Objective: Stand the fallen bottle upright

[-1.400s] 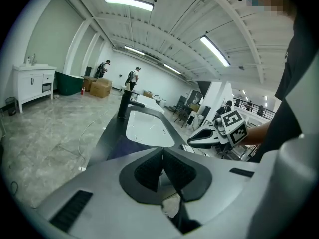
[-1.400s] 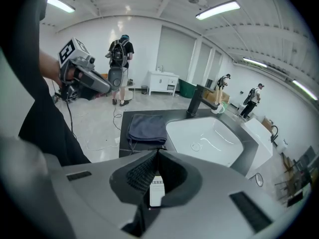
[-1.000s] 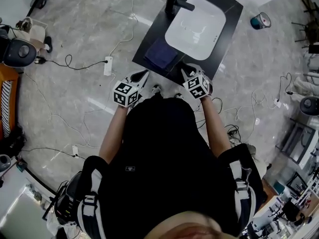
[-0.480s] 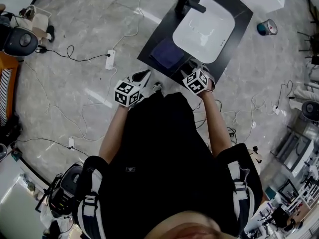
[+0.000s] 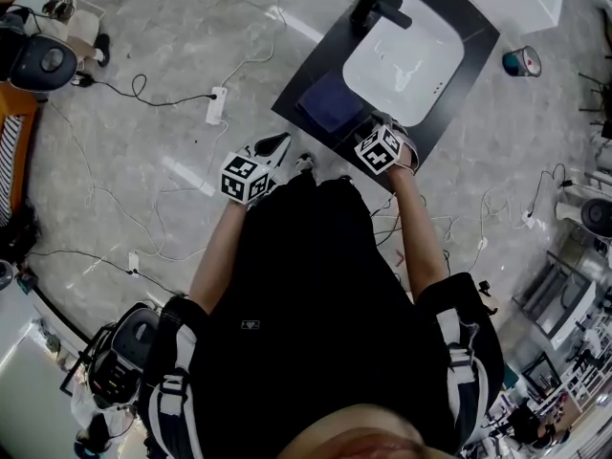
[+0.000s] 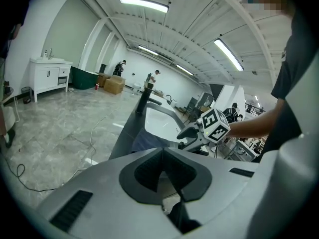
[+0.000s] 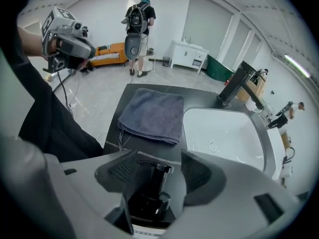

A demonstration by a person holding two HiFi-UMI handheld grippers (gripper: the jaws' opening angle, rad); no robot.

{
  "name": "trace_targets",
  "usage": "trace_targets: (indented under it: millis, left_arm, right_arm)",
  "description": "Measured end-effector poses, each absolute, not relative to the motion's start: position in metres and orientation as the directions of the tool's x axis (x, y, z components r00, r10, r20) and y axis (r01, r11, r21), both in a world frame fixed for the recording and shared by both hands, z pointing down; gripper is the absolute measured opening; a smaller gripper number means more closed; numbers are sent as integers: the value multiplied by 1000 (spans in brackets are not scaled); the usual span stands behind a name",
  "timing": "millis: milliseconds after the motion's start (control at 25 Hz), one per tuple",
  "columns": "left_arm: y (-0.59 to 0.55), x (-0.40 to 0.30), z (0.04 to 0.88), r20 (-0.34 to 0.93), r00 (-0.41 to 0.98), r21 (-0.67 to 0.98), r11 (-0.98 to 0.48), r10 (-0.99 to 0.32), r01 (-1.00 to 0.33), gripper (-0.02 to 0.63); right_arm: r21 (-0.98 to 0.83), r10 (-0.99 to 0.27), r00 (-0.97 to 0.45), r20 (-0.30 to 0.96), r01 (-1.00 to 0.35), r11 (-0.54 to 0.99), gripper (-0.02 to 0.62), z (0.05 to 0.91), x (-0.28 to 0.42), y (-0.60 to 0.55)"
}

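Bottle (image 7: 148, 202), glossy black, narrow-necked, near white basin (image 7: 224, 133): probably light, slick; grasp mid-body. Right gripper (image 7: 159, 173) gapes around it, untouching; left gripper (image 6: 163, 176) closed, empty.

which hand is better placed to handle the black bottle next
Right: the right hand-held gripper is open with the black bottle between its jaws; the left hand-held gripper is shut, away from it.

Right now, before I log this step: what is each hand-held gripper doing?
Left hand-held gripper: shut, nothing in it.
Right hand-held gripper: open, with the dark bottle between its jaws but not gripped.
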State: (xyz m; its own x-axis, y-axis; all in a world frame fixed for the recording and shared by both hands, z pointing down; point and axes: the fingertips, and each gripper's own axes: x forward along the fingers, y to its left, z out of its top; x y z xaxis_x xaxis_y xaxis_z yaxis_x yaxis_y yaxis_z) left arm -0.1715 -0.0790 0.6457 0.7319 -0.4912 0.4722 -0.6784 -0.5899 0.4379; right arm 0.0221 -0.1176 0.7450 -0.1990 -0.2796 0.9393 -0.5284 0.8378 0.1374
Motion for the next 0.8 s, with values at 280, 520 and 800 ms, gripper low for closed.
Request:
trace_targets:
  millis: [280, 520, 800]
  left_arm:
    - [-86, -168, 645, 470, 733, 443, -587, -491, -677, 15]
    - [-89, -168, 643, 472, 731, 442, -584, -493, -680, 15]
    - [-90, -168, 642, 477, 723, 441, -575, -500, -689, 15]
  right_arm:
    - [69, -179, -166, 970, -517, 853, 321, 761, 28, -115]
    - [34, -127, -147, 981, -514, 857, 319, 772, 31, -109]
    - [14, -114, -160, 980, -523, 852, 302, 770, 31, -109]
